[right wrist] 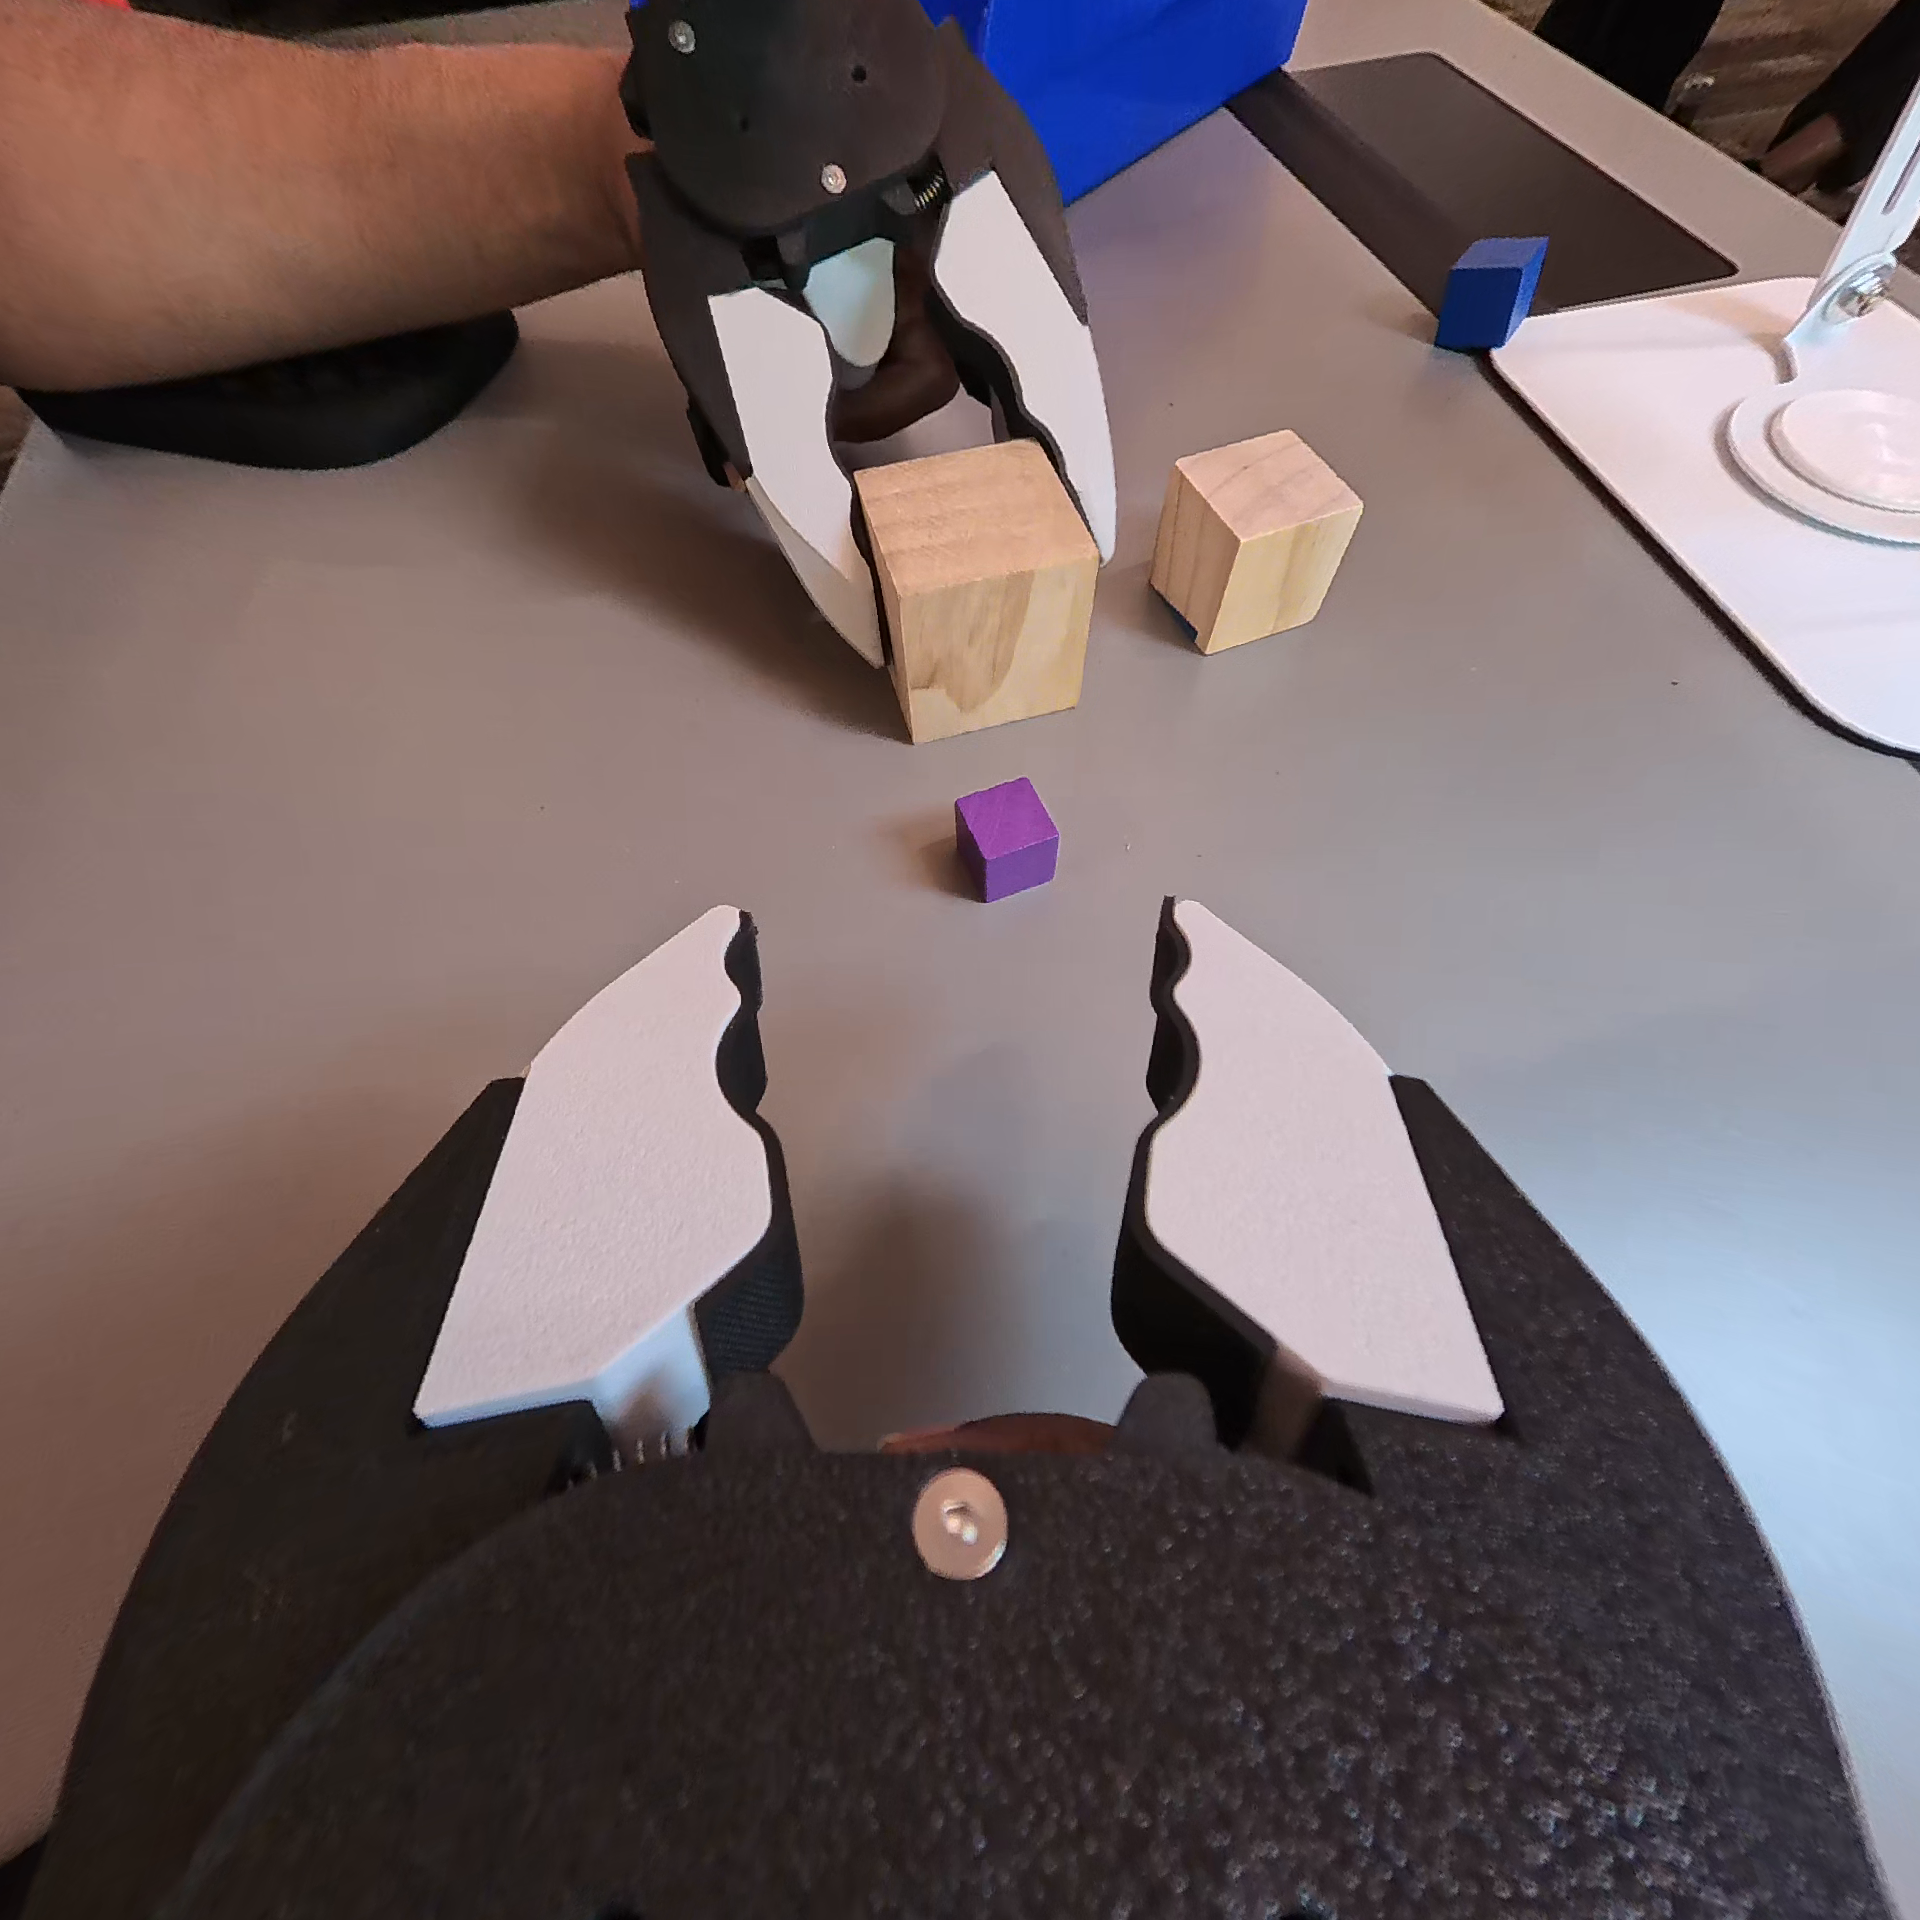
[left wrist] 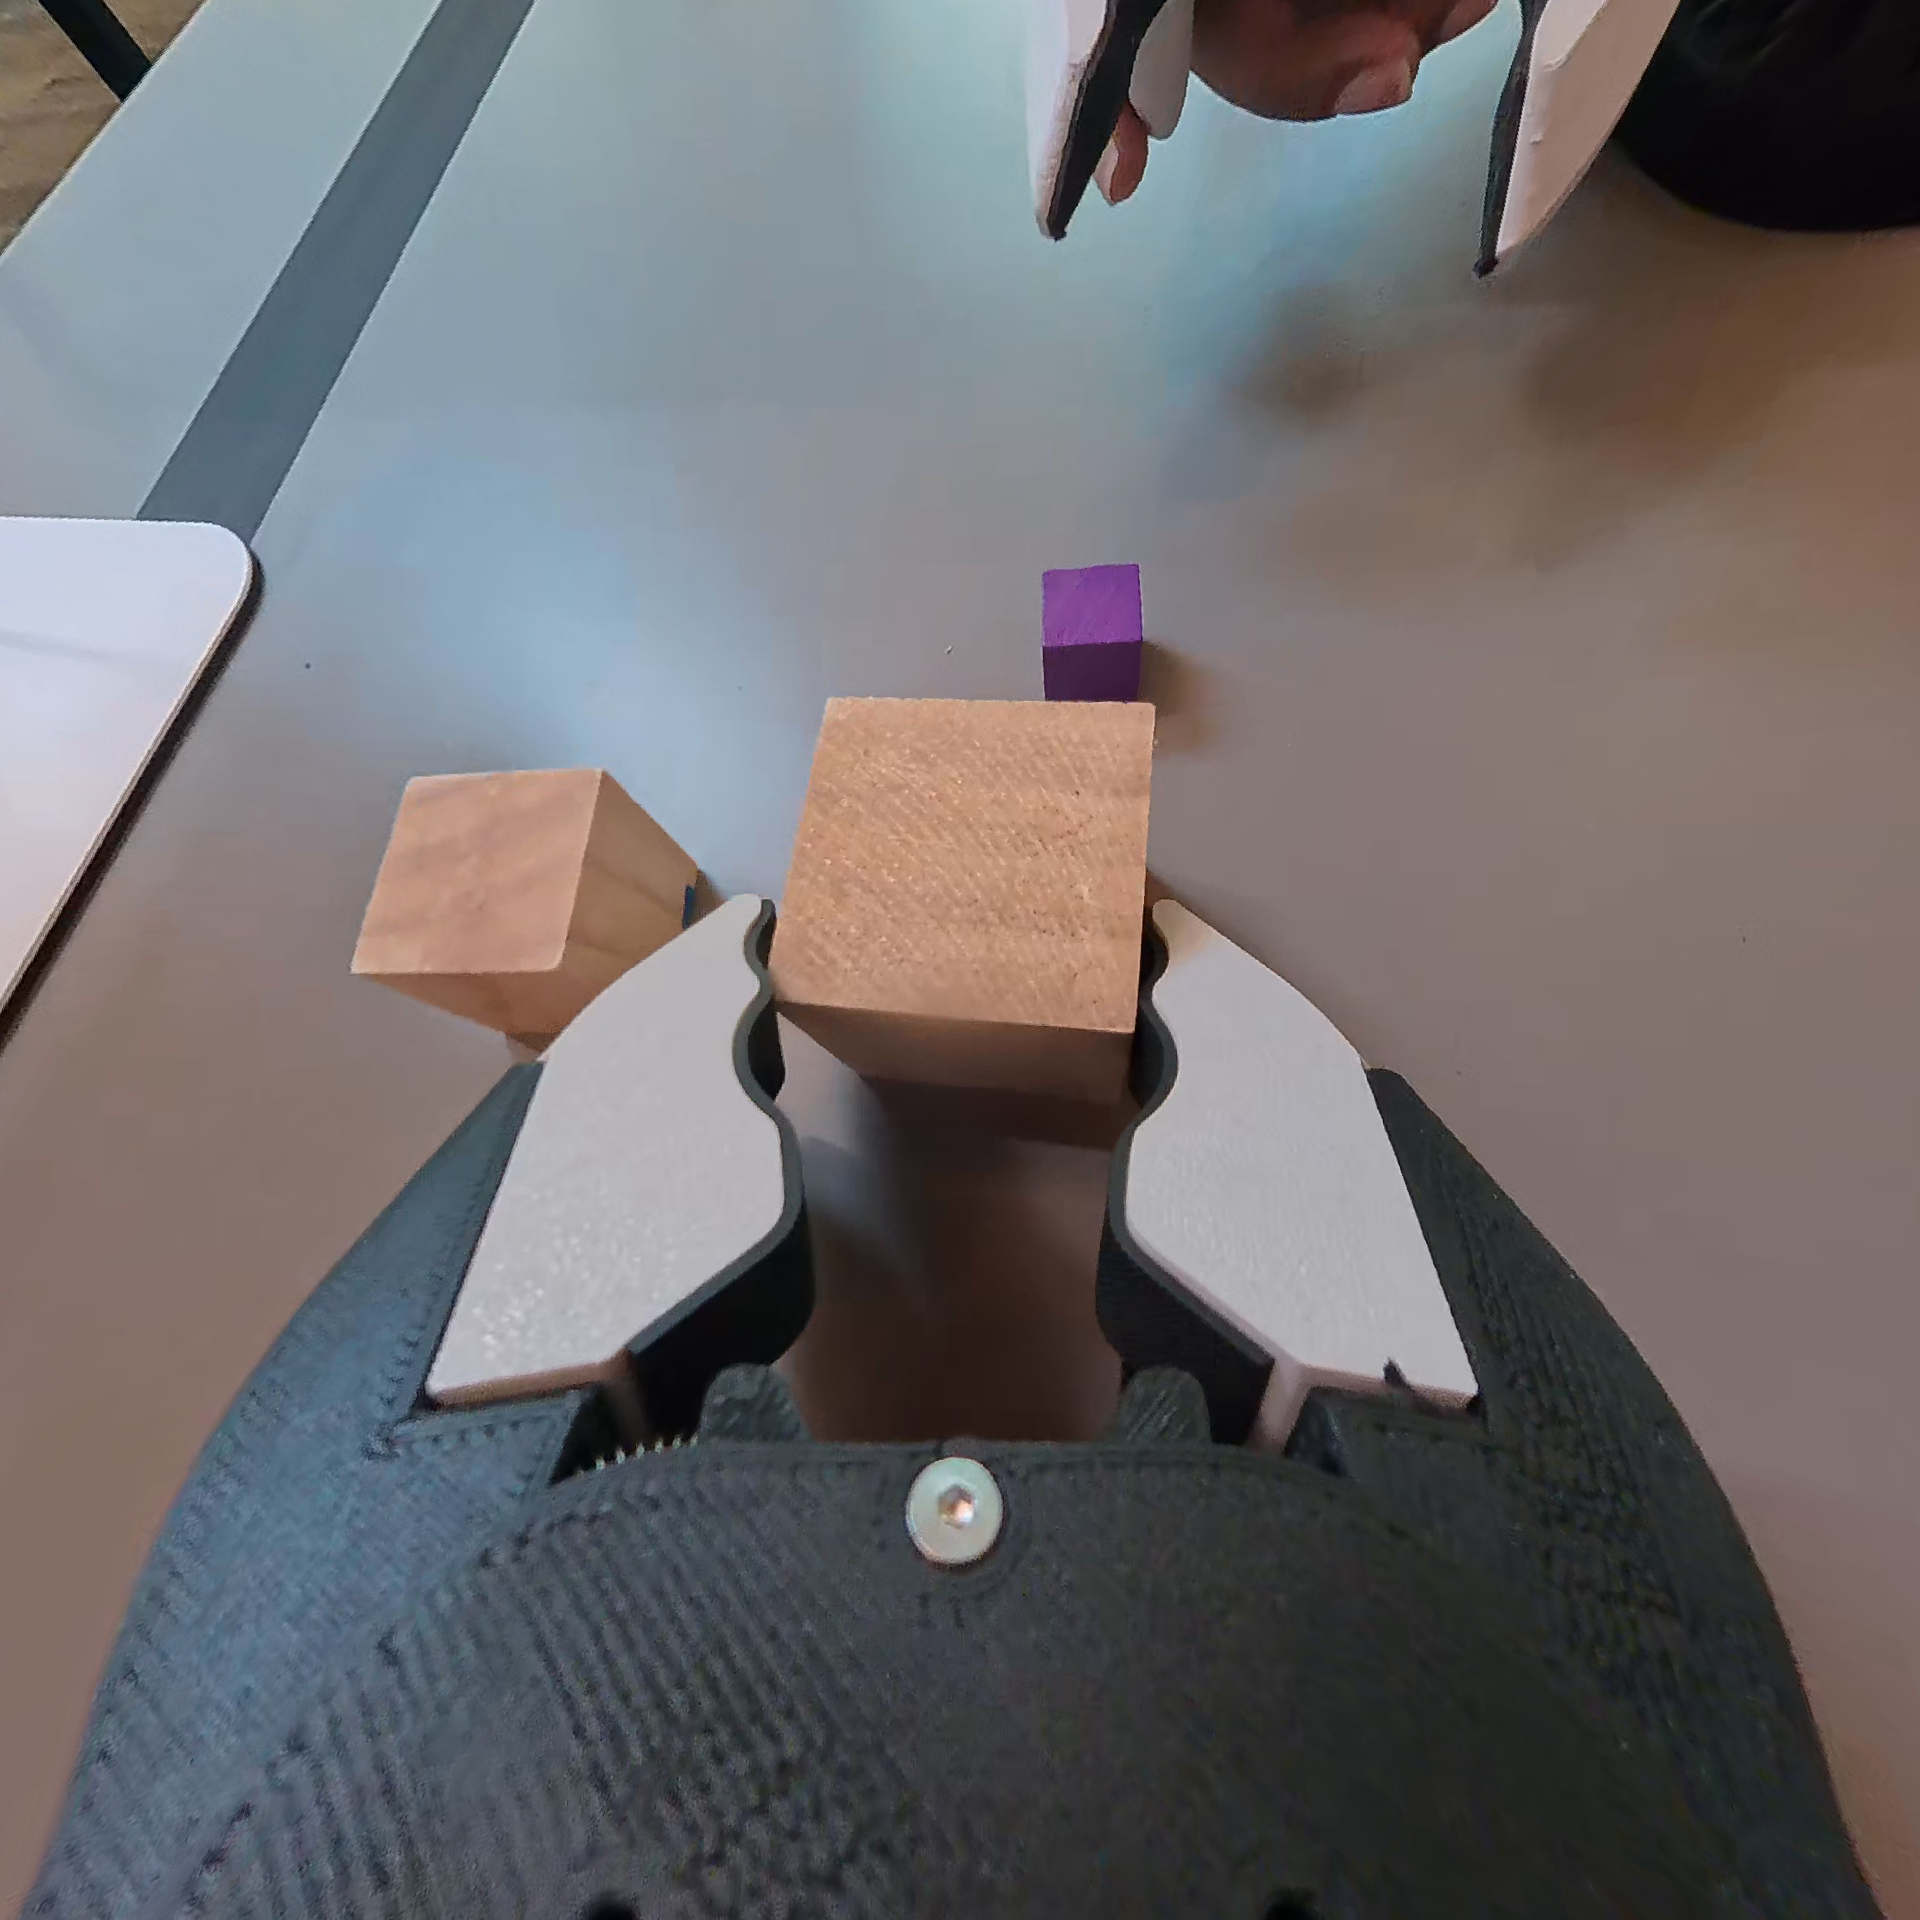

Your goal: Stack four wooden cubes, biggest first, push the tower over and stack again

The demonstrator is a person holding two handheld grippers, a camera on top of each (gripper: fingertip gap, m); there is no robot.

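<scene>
The biggest wooden cube [left wrist: 966,862] stands on the grey table [left wrist: 1455,935]. My left gripper [left wrist: 961,914] is shut on it, with a pad against each side face; the right wrist view [right wrist: 987,608] shows the same grip on this cube [right wrist: 987,613]. A middle-sized wooden cube [left wrist: 488,883] stands just left of it, also seen in the right wrist view [right wrist: 1257,540]. A small purple cube [right wrist: 1006,836] sits between the two grippers, just beyond the big cube [left wrist: 1091,634]. A blue cube [right wrist: 1491,291] stands farther back. My right gripper [right wrist: 956,914] is open and empty, just short of the purple cube.
A white stand base [right wrist: 1662,468] lies at the right edge, next to a black pad [right wrist: 1507,177]. A blue box [right wrist: 1132,83] stands at the back. A person's forearm [right wrist: 260,208] rests on a black cushion [right wrist: 281,405] at the far left. The left gripper's tips are roughly 12 cm from the right gripper's. My left gripper is the nearer one to the middle-sized wooden cube [left wrist: 488,883]: about 4 cm, against 15 cm. My right wrist view [right wrist: 1251,475] looks at it from another angle.
</scene>
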